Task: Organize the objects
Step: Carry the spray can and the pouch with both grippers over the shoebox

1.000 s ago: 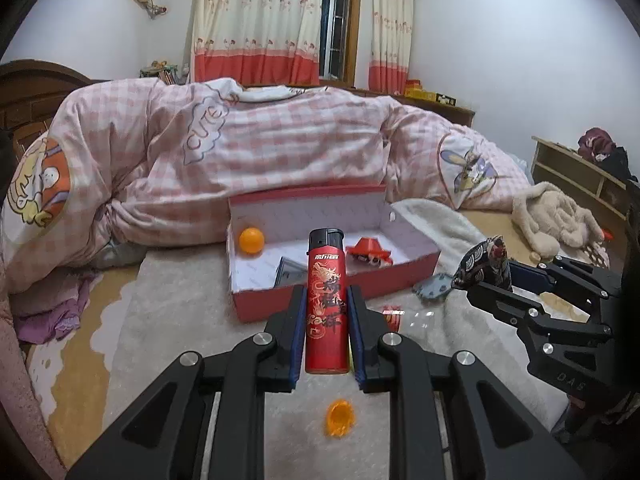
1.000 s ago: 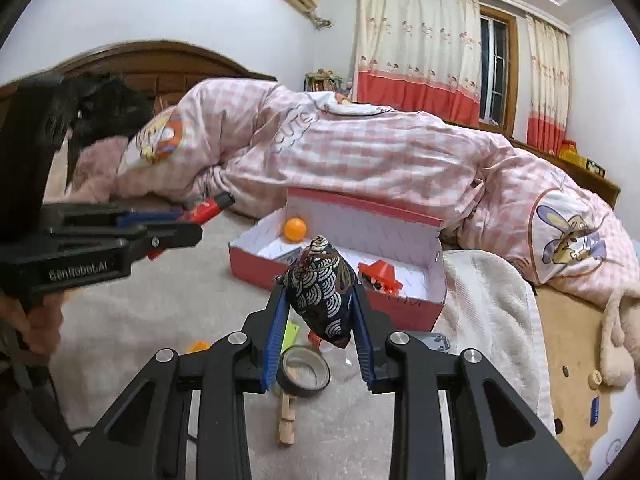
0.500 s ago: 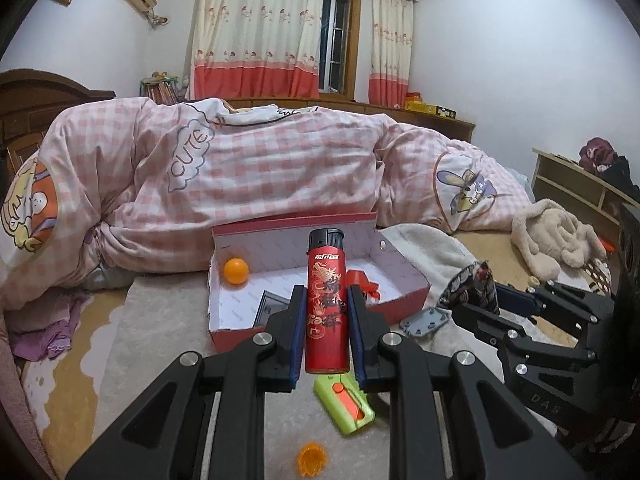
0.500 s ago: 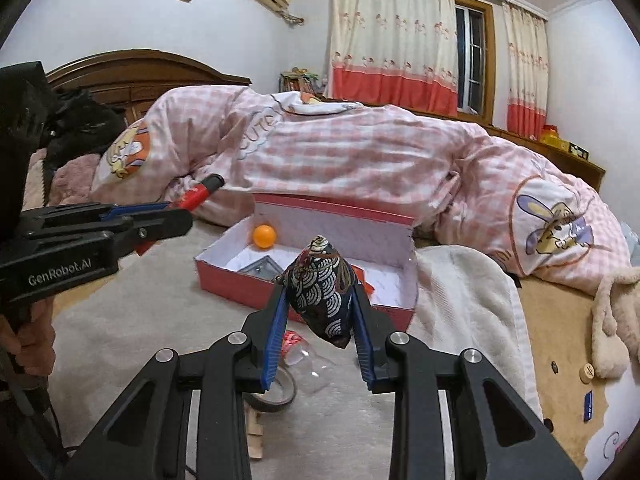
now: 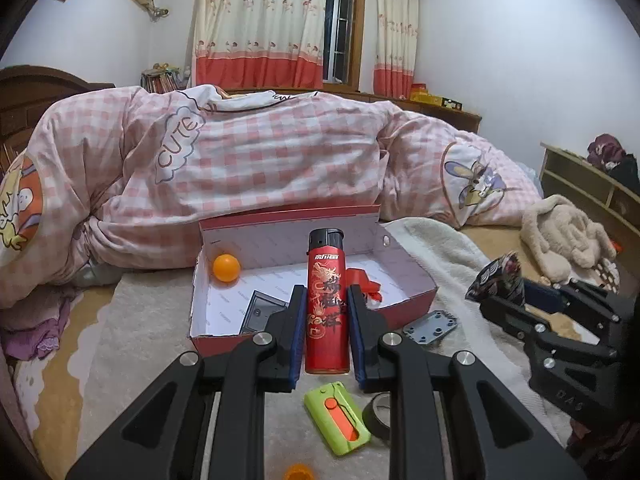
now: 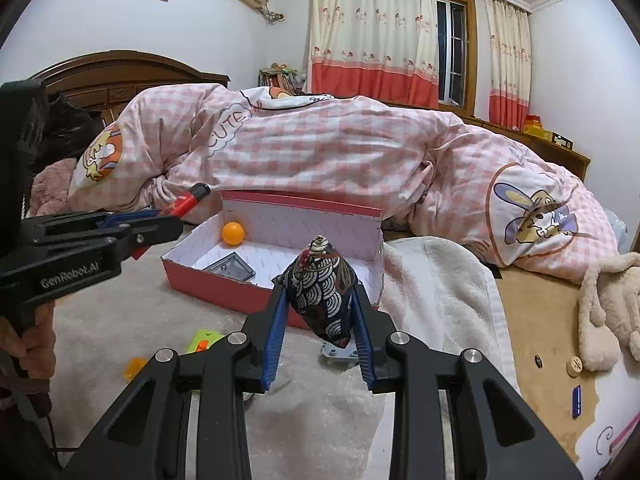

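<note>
Red box [image 5: 416, 298] nearer now; jaws grip lighter [image 5: 326, 300] (left), patterned pouch [image 6: 322, 292]; green case [image 5: 336, 418] below.

Matte black left gripper [image 5: 326, 328] and right gripper [image 6: 320, 334], each built of angular linkage arms with triangular cut-outs and silver round screw heads; ribbed blue pads line the fingers [image 6: 275, 332]. White "GenRobot.AI" lettering marks one body at nine o'clock.
</note>
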A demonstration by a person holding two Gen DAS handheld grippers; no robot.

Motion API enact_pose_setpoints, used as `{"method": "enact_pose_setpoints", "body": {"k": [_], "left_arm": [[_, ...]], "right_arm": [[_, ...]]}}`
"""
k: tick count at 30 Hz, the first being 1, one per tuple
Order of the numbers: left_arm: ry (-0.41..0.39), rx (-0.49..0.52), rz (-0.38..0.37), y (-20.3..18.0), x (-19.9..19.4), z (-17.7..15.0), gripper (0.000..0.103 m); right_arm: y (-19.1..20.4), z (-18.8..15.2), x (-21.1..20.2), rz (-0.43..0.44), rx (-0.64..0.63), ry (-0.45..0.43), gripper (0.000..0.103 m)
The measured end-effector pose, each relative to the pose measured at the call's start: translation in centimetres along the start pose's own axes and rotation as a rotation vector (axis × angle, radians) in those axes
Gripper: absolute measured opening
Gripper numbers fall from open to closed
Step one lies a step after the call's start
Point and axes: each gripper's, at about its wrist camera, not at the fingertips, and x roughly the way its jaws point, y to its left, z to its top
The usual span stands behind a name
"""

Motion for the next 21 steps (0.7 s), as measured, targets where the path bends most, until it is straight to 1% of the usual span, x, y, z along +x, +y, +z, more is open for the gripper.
{"method": "enact_pose_setpoints", "body": {"k": [8, 15, 21], "left_arm": [[0.017, -0.023, 0.022, 0.4, 2.1, 0.3, 0.019], [0.028, -0.049, 0.07, 2.1, 4.3, 0.7, 0.019], [0.03, -0.057, 0.111, 3.6, 6.3, 0.8, 0.019]], "right_arm": [[-0.6, 0.8, 1.8, -0.006, 0.017, 0.018, 0.032], [-2.3, 1.9, 4.1, 0.008, 0.099, 0.051, 0.032], [-2.7, 2.5, 6.2, 0.019, 0.112, 0.078, 0.032]]}}
